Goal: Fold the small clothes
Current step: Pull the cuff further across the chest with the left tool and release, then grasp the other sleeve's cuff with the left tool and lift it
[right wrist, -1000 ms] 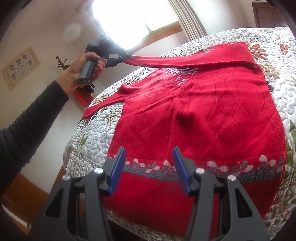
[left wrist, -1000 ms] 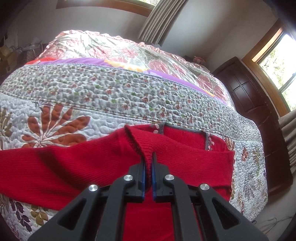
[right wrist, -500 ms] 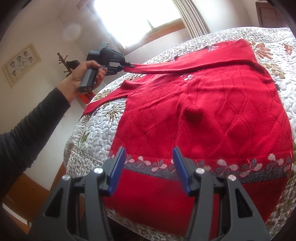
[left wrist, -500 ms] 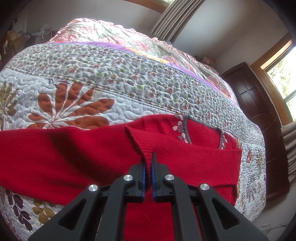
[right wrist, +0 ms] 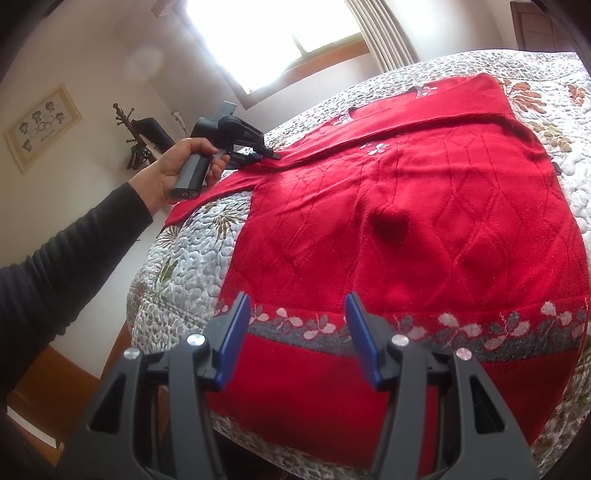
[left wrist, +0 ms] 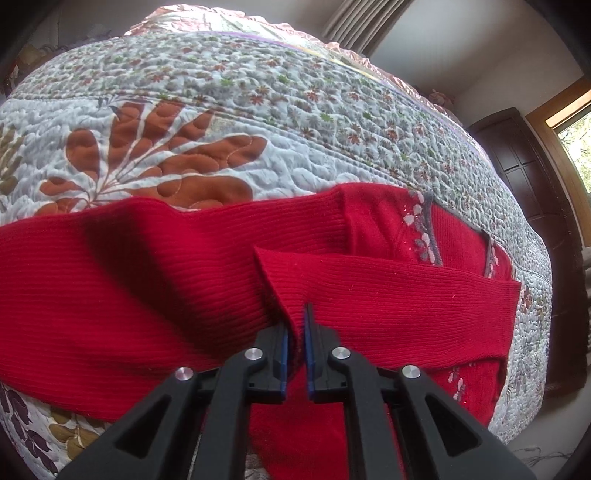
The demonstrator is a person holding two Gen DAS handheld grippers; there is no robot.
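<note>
1. In our left wrist view, the left gripper (left wrist: 296,328) has its jaws nearly shut, and a ribbed cuff of the red sweater (left wrist: 147,280) is pinched between the blue pads.
2. That sleeve (left wrist: 388,295) lies folded across the sweater's body, its far end at the right shoulder.
3. The same view shows the neckline trim (left wrist: 424,236), grey with pale flowers, just past the sleeve.
4. Only our right wrist view shows the whole garment: the red sweater (right wrist: 406,221) lies flat on the quilted bedspread (right wrist: 177,266), hem towards us.
5. The right gripper (right wrist: 295,332) hovers over the hem with its jaws wide apart and nothing between them.
6. A grey flowered band (right wrist: 461,336) runs across the sweater near the hem, just beyond those fingertips.
7. That view also shows the left hand (right wrist: 177,170), in a dark sleeve (right wrist: 74,258), holding the left gripper (right wrist: 271,155) low at the sweater's far left edge.
8. The other sleeve (right wrist: 207,197) trails off to the left beneath that gripper.
9. Around the bed we see a bright window (right wrist: 273,33), a framed picture (right wrist: 40,125) on the wall and a dark wooden door (left wrist: 535,192).
10. From the left wrist, the gripper's own black arms hide the lower middle of the sweater.
</note>
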